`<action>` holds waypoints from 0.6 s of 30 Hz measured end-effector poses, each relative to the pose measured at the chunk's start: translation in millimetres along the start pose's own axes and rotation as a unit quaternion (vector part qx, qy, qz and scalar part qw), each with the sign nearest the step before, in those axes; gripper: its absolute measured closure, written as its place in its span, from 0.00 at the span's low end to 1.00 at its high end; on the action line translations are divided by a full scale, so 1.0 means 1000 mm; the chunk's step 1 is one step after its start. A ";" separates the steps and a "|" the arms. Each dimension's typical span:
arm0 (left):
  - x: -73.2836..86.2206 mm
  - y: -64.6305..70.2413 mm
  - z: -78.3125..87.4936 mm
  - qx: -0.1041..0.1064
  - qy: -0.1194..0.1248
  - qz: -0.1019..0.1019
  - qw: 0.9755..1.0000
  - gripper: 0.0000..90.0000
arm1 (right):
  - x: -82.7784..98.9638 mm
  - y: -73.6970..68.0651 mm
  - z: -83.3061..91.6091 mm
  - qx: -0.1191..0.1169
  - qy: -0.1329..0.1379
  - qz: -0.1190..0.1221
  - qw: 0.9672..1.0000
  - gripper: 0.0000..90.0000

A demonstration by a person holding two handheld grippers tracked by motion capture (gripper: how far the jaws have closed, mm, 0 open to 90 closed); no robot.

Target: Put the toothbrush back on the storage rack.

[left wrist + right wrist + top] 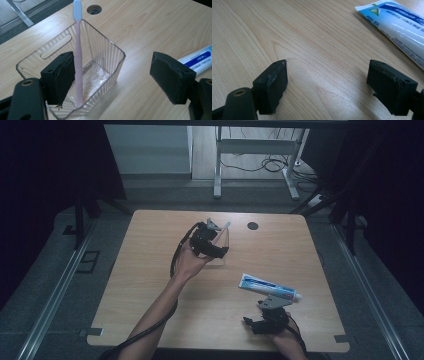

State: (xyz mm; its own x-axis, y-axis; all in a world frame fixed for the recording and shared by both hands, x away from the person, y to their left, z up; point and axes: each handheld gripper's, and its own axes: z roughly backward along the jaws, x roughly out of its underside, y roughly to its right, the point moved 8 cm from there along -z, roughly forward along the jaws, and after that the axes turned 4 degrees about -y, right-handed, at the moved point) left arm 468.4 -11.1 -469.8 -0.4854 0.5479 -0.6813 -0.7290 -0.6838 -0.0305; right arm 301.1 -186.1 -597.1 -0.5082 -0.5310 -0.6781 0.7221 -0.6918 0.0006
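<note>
A pink toothbrush (78, 65) stands in a clear cup (105, 57) near the table's (150, 285) far edge; the left gripper (112, 75) is released around it. The right gripper (327, 85) is released near the front edge, beside the toothpaste tube (402, 27).

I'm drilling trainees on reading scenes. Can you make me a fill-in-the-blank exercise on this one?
1. The pink toothbrush stands in a clear ribbed ____.
2. The toothbrush's head points ____.
3. The toothpaste tube lies on the ____, near the right gripper.
4. The left gripper has its jaws ____.

Missing words: cup; up; table; open
</note>
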 end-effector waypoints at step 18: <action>0.037 0.010 0.015 0.013 -0.003 0.000 1.000 0.21 | 0.000 0.000 0.000 0.002 0.001 -0.002 1.000 0.19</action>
State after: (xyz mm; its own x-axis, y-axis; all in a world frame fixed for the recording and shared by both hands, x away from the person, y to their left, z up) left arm 435.3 9.6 -484.3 -0.4886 0.5506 -0.6768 -0.7409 -0.6716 -0.0115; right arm 301.1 -185.6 -597.2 -0.5107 -0.5268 -0.6795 0.7177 -0.6963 0.0004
